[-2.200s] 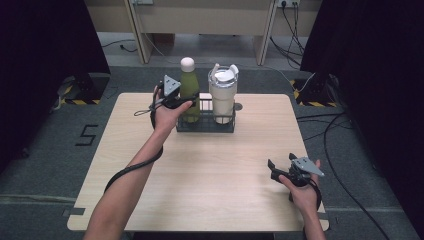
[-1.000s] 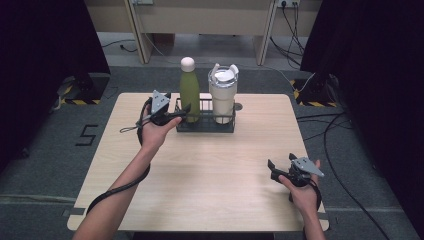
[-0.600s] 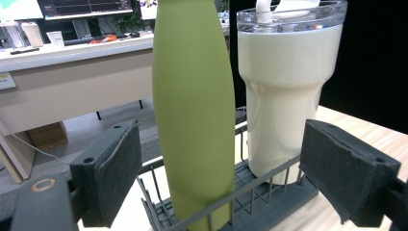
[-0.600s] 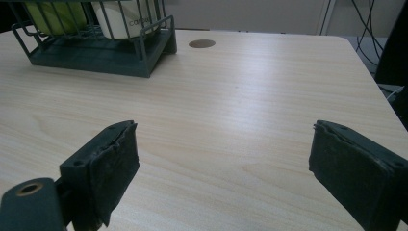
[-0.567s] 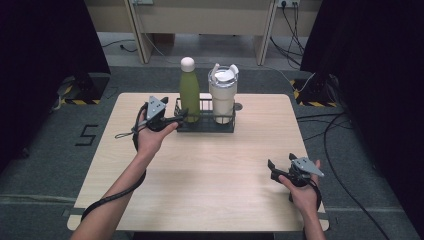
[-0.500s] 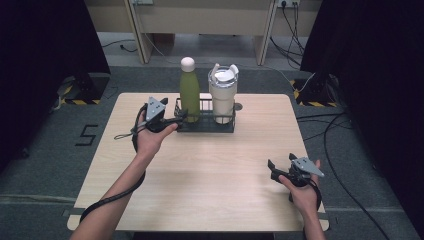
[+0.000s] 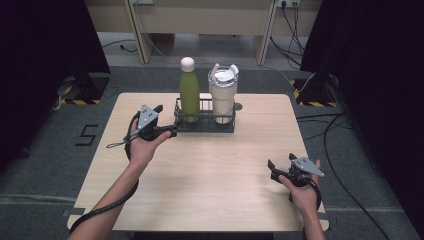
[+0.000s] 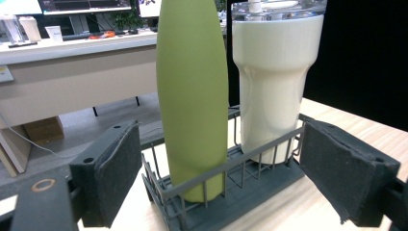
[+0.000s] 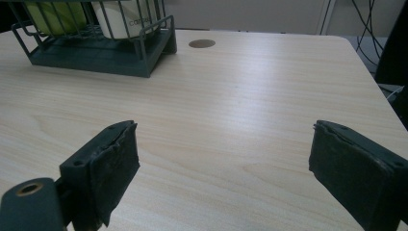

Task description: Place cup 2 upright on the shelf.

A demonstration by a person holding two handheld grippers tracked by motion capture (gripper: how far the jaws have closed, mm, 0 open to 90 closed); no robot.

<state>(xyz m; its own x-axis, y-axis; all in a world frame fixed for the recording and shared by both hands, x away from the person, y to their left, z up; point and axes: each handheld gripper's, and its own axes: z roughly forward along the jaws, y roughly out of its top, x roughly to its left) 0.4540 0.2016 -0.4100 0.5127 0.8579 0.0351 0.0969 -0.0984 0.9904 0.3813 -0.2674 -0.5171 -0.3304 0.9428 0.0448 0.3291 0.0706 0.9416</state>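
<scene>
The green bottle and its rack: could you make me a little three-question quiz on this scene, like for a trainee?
1. True or false: the green bottle stands upright in the wire rack.
2. What stands beside it in the rack? A) white tumbler B) red mug C) teapot
3. Fill in: the left gripper has its jaws ____, at the rack's end.

Key: 1 true; 2 A; 3 open.

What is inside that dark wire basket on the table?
The wire basket holds a green bottle and a cream tumbler, both upright, side by side. Their contents are hidden: cap and lid are on.
</scene>
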